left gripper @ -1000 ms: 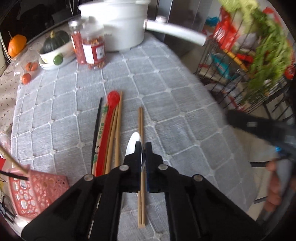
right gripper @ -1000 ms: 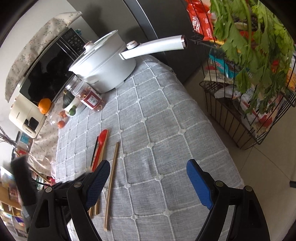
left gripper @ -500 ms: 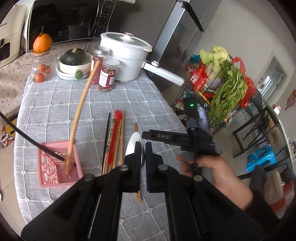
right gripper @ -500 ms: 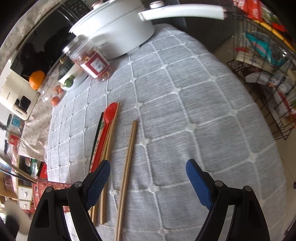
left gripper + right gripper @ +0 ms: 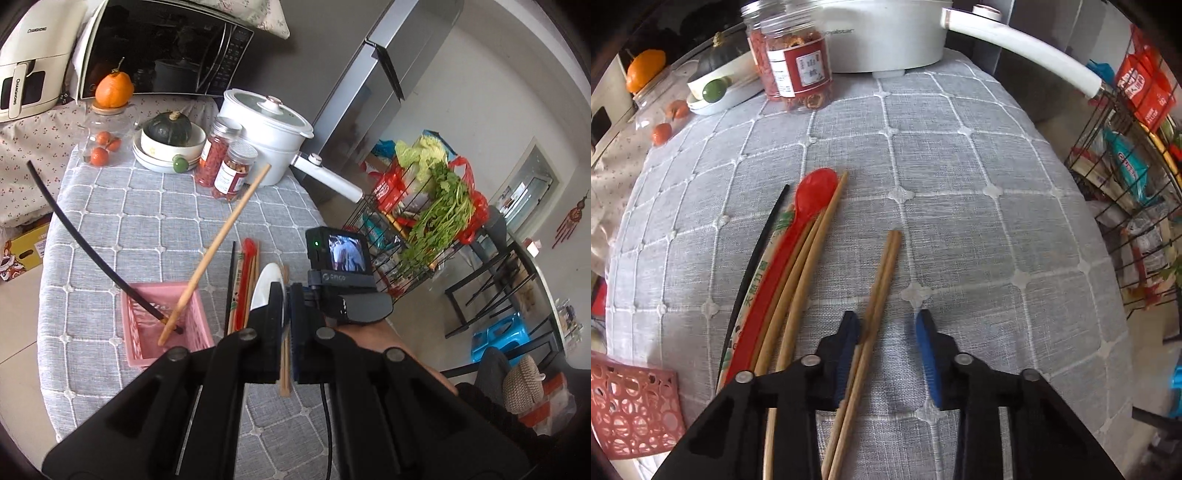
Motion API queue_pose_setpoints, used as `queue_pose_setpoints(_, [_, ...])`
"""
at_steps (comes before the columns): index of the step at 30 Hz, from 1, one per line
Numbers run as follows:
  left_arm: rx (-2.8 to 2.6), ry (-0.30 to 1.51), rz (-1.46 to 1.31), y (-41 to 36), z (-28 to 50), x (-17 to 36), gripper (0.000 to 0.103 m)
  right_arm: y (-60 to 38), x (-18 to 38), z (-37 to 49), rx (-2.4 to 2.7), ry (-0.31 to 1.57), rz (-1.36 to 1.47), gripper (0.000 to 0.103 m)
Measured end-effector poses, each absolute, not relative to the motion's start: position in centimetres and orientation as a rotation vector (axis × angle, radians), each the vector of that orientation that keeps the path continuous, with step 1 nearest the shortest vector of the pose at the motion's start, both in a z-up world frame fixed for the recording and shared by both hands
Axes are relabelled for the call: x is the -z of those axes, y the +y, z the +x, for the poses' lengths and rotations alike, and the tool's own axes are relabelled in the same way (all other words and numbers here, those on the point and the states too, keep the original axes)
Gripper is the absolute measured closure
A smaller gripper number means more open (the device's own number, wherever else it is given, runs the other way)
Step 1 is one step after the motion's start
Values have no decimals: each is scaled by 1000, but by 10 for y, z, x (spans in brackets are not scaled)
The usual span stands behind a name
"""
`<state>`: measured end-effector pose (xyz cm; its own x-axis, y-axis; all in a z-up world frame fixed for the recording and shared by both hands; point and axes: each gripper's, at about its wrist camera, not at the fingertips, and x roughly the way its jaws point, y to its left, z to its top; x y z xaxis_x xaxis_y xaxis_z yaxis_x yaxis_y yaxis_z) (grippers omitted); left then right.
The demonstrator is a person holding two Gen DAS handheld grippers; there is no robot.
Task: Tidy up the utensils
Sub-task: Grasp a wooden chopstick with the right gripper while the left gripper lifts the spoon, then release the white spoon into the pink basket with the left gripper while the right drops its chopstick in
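My left gripper is shut on a white spoon and holds it above the table, right of the pink basket. A wooden chopstick and a black chopstick stand tilted in the basket. My right gripper is open and low over the grey cloth, its jaws either side of a wooden chopstick pair. To the left lie a red spoon, more wooden chopsticks, a wrapped pair and a black chopstick.
At the back of the table stand a white pot with a long handle, two jars and a bowl with a squash. A wire rack with greens stands right of the table edge.
My left gripper has risen and pulled back with the white spoon, bringing the pink basket into view. My right gripper has dropped toward the cloth and closed in around the wooden chopstick pair.
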<state>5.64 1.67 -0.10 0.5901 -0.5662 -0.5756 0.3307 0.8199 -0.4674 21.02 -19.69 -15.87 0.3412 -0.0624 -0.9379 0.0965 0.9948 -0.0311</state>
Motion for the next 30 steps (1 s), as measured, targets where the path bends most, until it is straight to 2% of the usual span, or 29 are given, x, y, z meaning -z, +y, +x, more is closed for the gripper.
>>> queue_pose_setpoints(4, [540,753,-360,23,56,-1,99,-216,157,207,81,1220,99,95])
queue_pose_setpoints(9, [544,698,-393,29,57,-6,99,-239,148,199,-12,1211,260,95])
queue_pose_setpoints(20, [468,354,-397,36,68,-24,99,-239,54,158,-158,940,315,98])
queue_pose_setpoints(30, [324,363,-373,41,93,7,99,-225,15,136,-201,821,296,98])
